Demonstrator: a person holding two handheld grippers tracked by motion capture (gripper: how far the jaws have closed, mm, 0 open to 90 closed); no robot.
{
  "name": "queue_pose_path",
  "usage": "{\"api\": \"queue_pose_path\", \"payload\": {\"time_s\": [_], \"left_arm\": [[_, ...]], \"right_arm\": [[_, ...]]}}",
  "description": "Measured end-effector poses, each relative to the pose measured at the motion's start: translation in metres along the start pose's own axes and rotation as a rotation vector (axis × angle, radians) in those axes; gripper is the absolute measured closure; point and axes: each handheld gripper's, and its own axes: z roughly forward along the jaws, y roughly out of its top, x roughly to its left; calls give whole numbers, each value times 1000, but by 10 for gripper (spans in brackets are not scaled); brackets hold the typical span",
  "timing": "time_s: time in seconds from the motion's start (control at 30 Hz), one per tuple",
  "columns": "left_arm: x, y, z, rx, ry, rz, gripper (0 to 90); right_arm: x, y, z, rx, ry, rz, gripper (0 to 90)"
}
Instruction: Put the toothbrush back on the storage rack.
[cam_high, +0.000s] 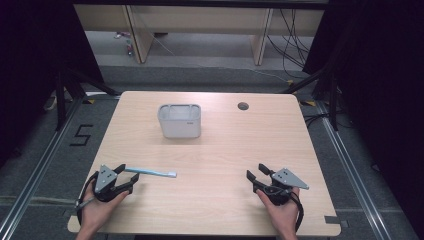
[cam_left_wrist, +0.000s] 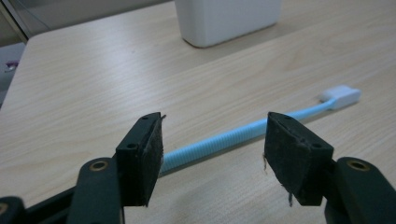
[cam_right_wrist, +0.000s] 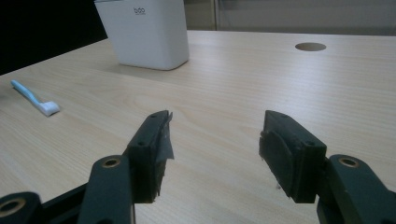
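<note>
The likeliest trouble lies at the toothbrush (cam_left_wrist: 233, 136), a pale blue one with a ribbed handle and white head, lying flat on the worktop (cam_high: 220, 165) well in front of the white holder (cam_high: 179, 120), toward the person's left. The left tongs (cam_high: 128, 176) stand wide open with the handle's near end between the jaws, pads not yet pressing it, so nothing is held. Because the handle is thin and lies flush on the wood, I judge that closing at this height could pinch only its upper edge and let it roll or squirt out sideways; closing too low could drive the pads into the worktop and scrape it. Gripped so near the tail, the long handle would also likely droop or swing at the head end, which could make dropping it upright into the holder's narrow mouth awkward, even knock the light holder over. The right tongs (cam_high: 254, 176), equally far on the person's side of the holder but to its right, are open and empty, too far off to steady anything. The worktop is light wood-grain laminate with rounded corners and a round cable hole (cam_high: 243, 106) just right of the holder. Beyond the holder lie grey floor, pale wooden furniture, dangling cables and dark curtains.
</note>
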Motion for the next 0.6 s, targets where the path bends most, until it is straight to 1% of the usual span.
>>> {"api": "queue_pose_path", "payload": {"time_s": [0.07, 0.1, 0.13, 0.17, 0.2, 0.23, 0.27, 0.3, 0.33, 0.37, 0.4, 0.43, 0.47, 0.5, 0.53, 0.57, 0.6], "left_arm": [[0, 0, -1, -7, -2, 1, 360], [1, -1, -1, -15, 2, -6, 360], [1, -1, -1, -20, 0, -14, 360], [2, -1, -1, -30, -6, -25, 358], [3, -1, -2, -34, -7, -39, 358], [4, -1, -2, -33, -12, -45, 357], [5, -1, -2, -45, -24, -50, 355], [5, -1, -2, -45, -24, -50, 356], [7, 1, -3, -42, -25, -58, 359], [7, 1, -3, -42, -25, -58, 362], [8, 7, -4, -46, -29, -74, 366], [8, 7, -4, -46, -29, -74, 371], [9, 10, -4, -60, -33, -74, 371], [9, 15, -5, -60, -32, -70, 376], [9, 21, -6, -70, -40, -66, 376], [9, 24, -7, -67, -41, -63, 376], [9, 24, -7, -67, -41, -63, 376]], "right_arm": [[0, 0, 0, 0, -3, -2, 419], [2, 0, 1, 12, -23, -4, 408], [4, 0, 1, 22, -3, 18, 407], [5, 0, 0, 31, -16, 1, 404], [5, 0, 2, 18, -5, -11, 400], [5, 1, 2, 28, -3, -20, 399], [5, 1, 2, 28, -22, -40, 397], [5, 1, 2, 28, -22, -40, 397], [7, 0, 3, 27, -23, 24, 392], [7, 0, 3, 27, -23, 24, 392], [4, 1, 2, 38, -30, -9, 391], [3, 1, 3, 20, -30, -19, 391], [3, 1, 3, 20, -30, -19, 391], [4, 1, 3, 27, -19, -24, 390], [3, 1, 4, 27, -25, -29, 391], [3, 1, 4, 33, -22, -31, 391], [3, 1, 4, 33, -22, -31, 391]]}}
